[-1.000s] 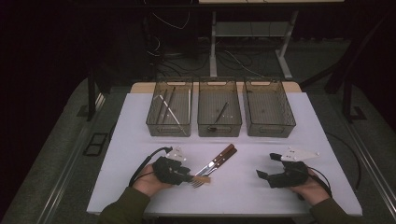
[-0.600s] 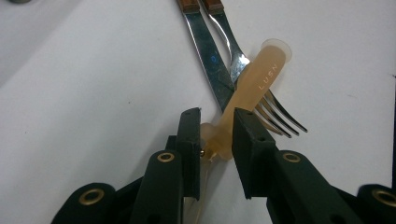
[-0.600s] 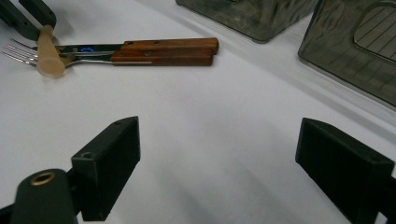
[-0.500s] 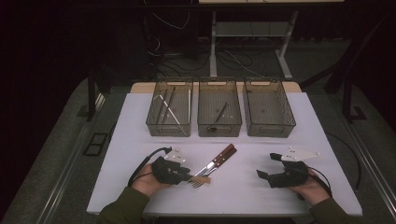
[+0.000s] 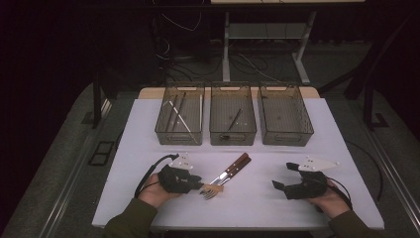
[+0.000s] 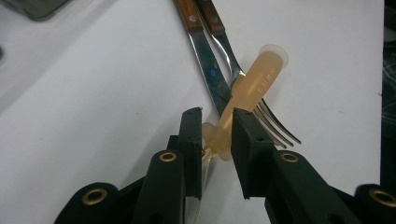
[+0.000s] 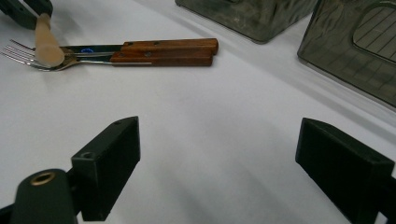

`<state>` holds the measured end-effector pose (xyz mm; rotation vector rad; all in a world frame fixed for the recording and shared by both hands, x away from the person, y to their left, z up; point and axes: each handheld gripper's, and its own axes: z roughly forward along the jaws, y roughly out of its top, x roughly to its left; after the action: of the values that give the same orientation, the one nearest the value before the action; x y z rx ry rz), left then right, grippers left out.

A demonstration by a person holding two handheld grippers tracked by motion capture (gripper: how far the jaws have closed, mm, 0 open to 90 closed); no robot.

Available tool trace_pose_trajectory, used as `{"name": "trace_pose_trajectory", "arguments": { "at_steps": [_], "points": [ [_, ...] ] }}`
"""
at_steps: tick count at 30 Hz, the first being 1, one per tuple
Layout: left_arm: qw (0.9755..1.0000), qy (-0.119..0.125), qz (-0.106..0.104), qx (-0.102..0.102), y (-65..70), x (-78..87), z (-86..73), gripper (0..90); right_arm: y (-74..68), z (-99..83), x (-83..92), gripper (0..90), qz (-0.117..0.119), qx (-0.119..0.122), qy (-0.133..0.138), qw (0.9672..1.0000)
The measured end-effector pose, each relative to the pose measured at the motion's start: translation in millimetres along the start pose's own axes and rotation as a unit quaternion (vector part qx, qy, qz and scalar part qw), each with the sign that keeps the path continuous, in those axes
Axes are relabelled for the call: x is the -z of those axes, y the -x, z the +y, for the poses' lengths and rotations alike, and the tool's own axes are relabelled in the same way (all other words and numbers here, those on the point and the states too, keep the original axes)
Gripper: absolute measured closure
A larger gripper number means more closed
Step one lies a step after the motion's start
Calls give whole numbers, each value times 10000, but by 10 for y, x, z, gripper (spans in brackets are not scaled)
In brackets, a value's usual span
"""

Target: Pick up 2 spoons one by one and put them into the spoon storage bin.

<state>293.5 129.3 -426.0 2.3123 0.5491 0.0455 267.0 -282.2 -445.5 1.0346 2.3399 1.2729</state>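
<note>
Sorting cutlery into the three bins looks partly done: the left bin [image 5: 179,115] already holds a few long pieces, the middle bin [image 5: 233,115] holds one dark utensil, and the right bin [image 5: 286,114] looks empty as far as the high view shows. Left on the table [image 5: 148,129] are a knife [image 6: 208,74] and a fork [image 6: 233,65] with wooden handles, lying side by side, and a pale plastic piece [image 6: 245,88] resting across them. The left gripper [image 6: 217,133] has just been closing its jaws, and they now pinch the near end of that plastic piece, whose far end points to about one o'clock in the left gripper view. The right gripper [image 7: 217,158] sits at about four o'clock on the table with its jaws wide apart and nothing between them. Room for moving is good: bare tabletop lies between the cutlery and the bins at twelve o'clock, though the near table edge is close under both hands.
</note>
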Motion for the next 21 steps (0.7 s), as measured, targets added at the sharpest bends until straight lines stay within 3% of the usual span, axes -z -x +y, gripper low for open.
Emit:
{"name": "trace_pose_trajectory", "arguments": {
  "at_steps": [6,11,17,21],
  "points": [
    [9995,217,80,213,-58,30,100,734,-2,0,-7,138,-9,-16,-7,10000],
    [9985,342,309,305,-117,33,261,734,-3,1,-7,138,-16,-23,-3,10000],
    [9964,537,569,318,-184,42,535,734,3,0,-2,138,-3,-17,1,10000],
    [9956,647,653,200,-228,44,752,734,4,-1,4,138,-2,-42,22,10000]
  ]
}}
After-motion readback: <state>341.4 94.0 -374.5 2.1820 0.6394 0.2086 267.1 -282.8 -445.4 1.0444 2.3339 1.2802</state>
